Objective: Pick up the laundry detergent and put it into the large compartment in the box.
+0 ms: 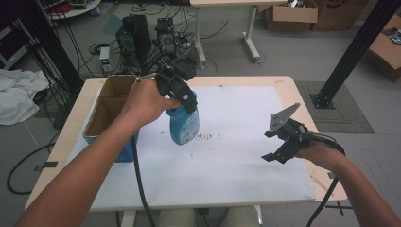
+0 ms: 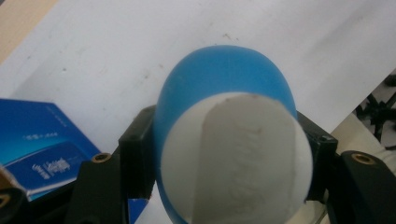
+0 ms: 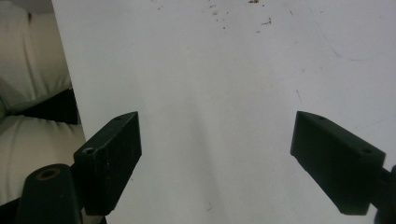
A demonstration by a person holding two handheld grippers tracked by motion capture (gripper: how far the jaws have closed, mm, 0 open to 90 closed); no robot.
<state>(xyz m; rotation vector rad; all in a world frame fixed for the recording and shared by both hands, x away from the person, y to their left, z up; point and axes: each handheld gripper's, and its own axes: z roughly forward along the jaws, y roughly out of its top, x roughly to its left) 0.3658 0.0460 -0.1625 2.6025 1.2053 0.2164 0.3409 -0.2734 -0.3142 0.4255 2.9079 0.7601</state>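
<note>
Above sheet ctr | L tool (image 1: 187, 101) grips bottle (image 1: 184, 125) | box (image 1: 106, 111) adjacent

The person's left forearm stretches forward from the lower left, its hand (image 1: 146, 101) wrapped around the left gripper (image 1: 182, 97), which points down with its jaws clamped against the sides of a blue bottle (image 1: 184, 124) hanging beneath it. The right forearm comes in from the lower right, and the right gripper (image 1: 276, 144) sits low and well apart from the left one, its two black jaws spread wide with nothing between them.
</note>
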